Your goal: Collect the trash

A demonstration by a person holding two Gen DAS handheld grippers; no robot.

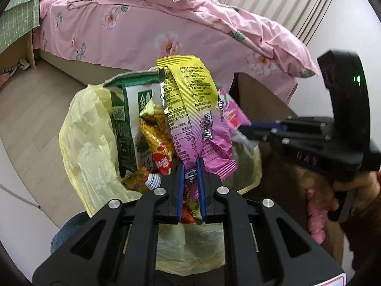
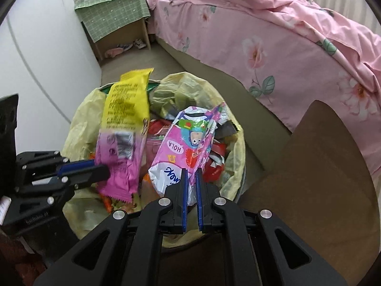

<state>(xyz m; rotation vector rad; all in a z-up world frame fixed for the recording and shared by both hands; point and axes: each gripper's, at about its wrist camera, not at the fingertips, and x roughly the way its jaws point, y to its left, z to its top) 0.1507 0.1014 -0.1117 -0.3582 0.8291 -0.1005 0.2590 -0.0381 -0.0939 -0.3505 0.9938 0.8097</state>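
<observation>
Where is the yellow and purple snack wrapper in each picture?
Left wrist view: the yellow and purple wrapper stands in the middle, pinched by the left gripper over the trash bin.
Right wrist view: the same wrapper is left of centre, blurry, with the left gripper coming in from the left.
Shared landmark: the yellow trash bag lining the bin, under the wrapper in both views.

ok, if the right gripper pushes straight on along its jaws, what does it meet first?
Beyond the pink cartoon wrapper already pinched in the right gripper, probably the loose wrappers heaped in the yellow-lined bin. Depth is unclear through the fisheye.
</observation>
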